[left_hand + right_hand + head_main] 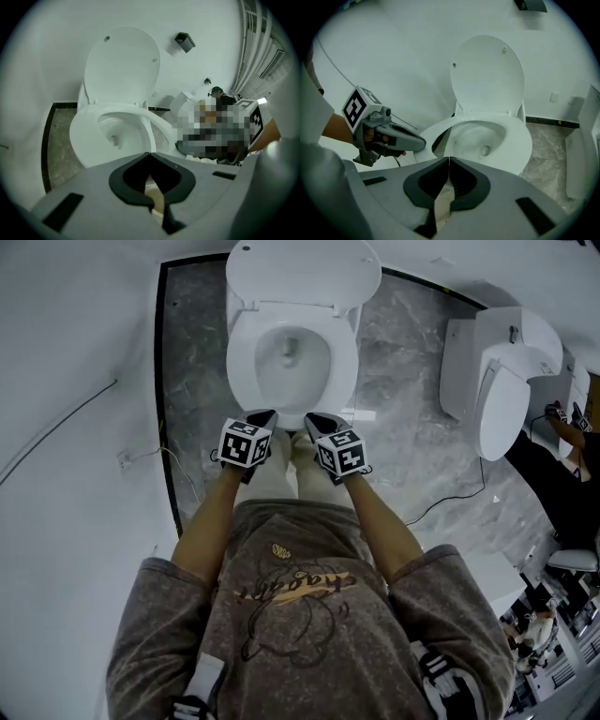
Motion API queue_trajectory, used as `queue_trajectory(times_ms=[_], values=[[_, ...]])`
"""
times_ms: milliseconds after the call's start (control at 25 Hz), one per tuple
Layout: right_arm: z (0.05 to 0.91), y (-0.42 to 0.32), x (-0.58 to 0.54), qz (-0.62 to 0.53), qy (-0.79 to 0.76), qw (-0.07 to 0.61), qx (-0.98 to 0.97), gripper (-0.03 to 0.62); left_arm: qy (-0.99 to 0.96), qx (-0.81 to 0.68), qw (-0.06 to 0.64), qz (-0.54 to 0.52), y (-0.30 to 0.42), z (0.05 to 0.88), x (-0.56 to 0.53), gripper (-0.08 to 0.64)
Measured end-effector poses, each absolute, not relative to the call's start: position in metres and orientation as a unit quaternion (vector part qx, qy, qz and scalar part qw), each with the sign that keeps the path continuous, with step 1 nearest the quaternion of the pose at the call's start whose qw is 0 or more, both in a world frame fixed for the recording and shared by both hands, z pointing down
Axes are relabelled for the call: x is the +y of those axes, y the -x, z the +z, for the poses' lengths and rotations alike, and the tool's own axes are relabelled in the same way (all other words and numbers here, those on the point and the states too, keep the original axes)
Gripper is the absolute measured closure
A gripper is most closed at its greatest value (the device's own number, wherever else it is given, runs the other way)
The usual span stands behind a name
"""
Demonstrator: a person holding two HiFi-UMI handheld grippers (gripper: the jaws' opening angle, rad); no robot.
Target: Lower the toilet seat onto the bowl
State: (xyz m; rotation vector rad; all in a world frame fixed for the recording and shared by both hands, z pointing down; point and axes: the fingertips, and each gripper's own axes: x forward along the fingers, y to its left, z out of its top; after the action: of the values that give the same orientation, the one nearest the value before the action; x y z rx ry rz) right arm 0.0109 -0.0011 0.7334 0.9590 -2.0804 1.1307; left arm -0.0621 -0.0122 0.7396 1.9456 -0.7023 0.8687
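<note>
A white toilet stands at the top of the head view. Its seat [247, 357] lies flat on the bowl and its lid [302, 270] stands up against the wall. Both grippers hover just in front of the bowl's front rim, side by side. My left gripper [266, 415] is shut with nothing between its jaws, and so is my right gripper [313, 419]. In the left gripper view the closed tips [149, 153] point at the seat [143, 114] and raised lid [123, 63]. The right gripper view shows its shut tips [449, 158], the seat [521, 143], the lid [487, 77] and the left gripper [417, 141].
A second white toilet [506, 381] stands at the right wall, with a person [562, 474] beside it holding grippers. A black cable [450, 498] runs over the grey marble floor [403, 362]. A white wall [66, 427] closes the left side. A small black box [185, 41] hangs on the back wall.
</note>
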Motion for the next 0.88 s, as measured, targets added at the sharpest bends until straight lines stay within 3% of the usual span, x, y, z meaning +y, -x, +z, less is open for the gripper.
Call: queue_trajectory(times_ms=[480,880], values=[[0.838,-0.003,0.042,0.443,-0.321,0.353,-0.759,0.563,-0.741,-0.271,0.473,0.392,0.068,0.843,0.030,0.551],[0.908,0.000,0.054,0.469,-0.331,0.364,-0.733,0.563,-0.722,-0.275,0.485,0.410,0.071,0.914,0.044,0.551]])
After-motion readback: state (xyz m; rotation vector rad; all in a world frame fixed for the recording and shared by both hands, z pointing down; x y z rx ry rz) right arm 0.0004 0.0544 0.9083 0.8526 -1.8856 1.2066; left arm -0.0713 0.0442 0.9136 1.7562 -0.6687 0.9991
